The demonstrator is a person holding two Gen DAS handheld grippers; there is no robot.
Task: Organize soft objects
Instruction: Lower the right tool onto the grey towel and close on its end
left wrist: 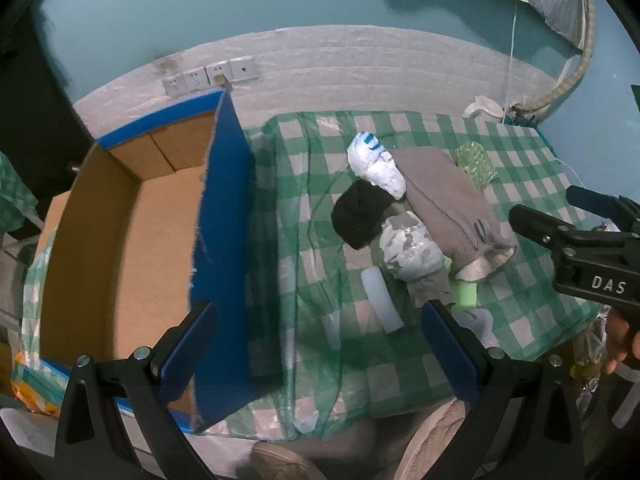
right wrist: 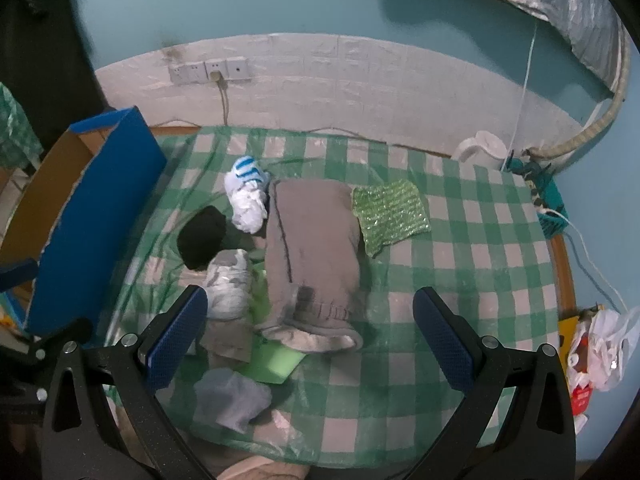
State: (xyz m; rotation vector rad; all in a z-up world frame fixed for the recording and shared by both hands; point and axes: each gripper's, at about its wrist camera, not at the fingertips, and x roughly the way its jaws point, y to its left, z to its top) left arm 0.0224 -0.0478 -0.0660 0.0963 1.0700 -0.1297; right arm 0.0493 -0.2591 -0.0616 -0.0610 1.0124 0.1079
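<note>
Blue-padded fingers of the left gripper (left wrist: 320, 344) stand wide apart at the bottom of the left wrist view and hold nothing; they hang above the green checked cloth (left wrist: 360, 368), beside the blue wall of the cardboard box (left wrist: 100, 240), whose near corner is cut off by the left finger. Behind them lies the pile of soft things: a grey folded garment (left wrist: 448, 208), a white sock with blue stripes (left wrist: 376, 164), a black sock (left wrist: 360, 216) and a grey patterned bundle (left wrist: 408, 248), which partly cover one another. At the right edge the right gripper (left wrist: 580, 240) comes in sideways, and a part of the hand (left wrist: 620, 340) shows under it. From the right wrist view, the right gripper (right wrist: 310, 334) is also wide open and empty, above the near end of the grey folded garment (right wrist: 316, 248). A pale grey sock (right wrist: 232, 398) lies nearest, touching a green flat piece (right wrist: 276, 364) half hidden under the garment.
</note>
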